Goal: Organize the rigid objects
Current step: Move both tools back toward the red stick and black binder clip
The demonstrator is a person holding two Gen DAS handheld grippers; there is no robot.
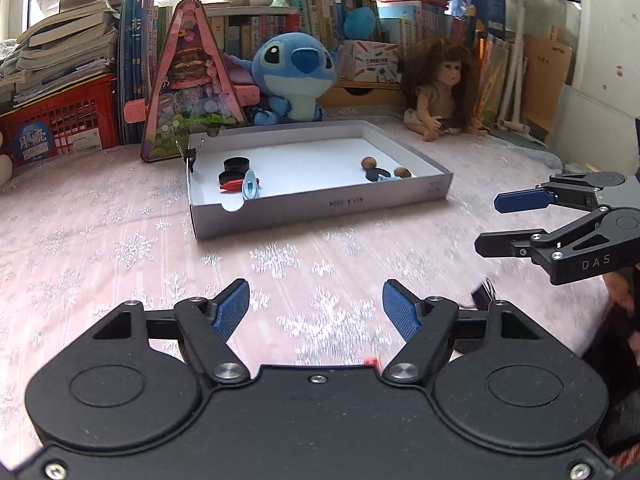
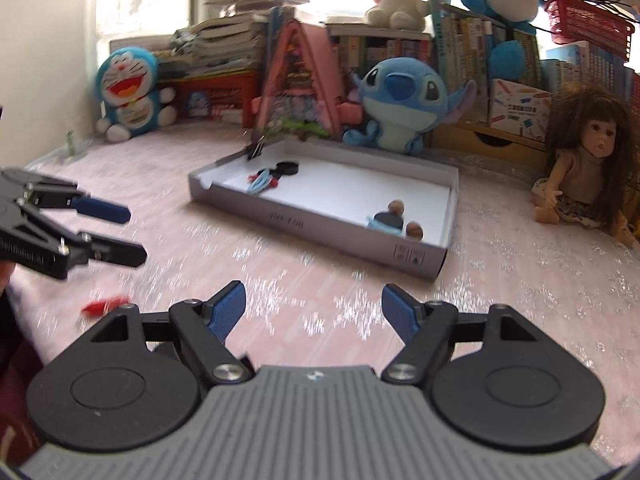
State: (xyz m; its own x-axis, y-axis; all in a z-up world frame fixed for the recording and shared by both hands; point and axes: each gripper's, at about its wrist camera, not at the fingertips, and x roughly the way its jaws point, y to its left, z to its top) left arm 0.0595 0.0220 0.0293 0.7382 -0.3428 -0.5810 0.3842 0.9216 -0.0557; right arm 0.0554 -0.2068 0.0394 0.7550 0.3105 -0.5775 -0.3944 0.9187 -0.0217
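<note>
Jaws apart, box (image 1: 320, 204) well beyond both grippers (image 1: 316, 312)

Home interior, likely a child's room: table under a pink snowflake-patterned cloth (image 1: 120, 240); blue Stitch plush (image 1: 294, 76); Doraemon plush (image 2: 132, 92); long-haired doll (image 1: 438, 88); rows of upright books (image 1: 340, 12); stacked papers on a red crate (image 1: 60, 120); window behind

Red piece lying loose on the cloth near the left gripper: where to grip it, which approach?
Judging from the blurred right wrist view, the red piece lies flat and elongated on the pink cloth, outside the box. Come from above and pinch across its narrow middle, with the jaws set crosswise to its length. Finer shape is unreadable.
</note>
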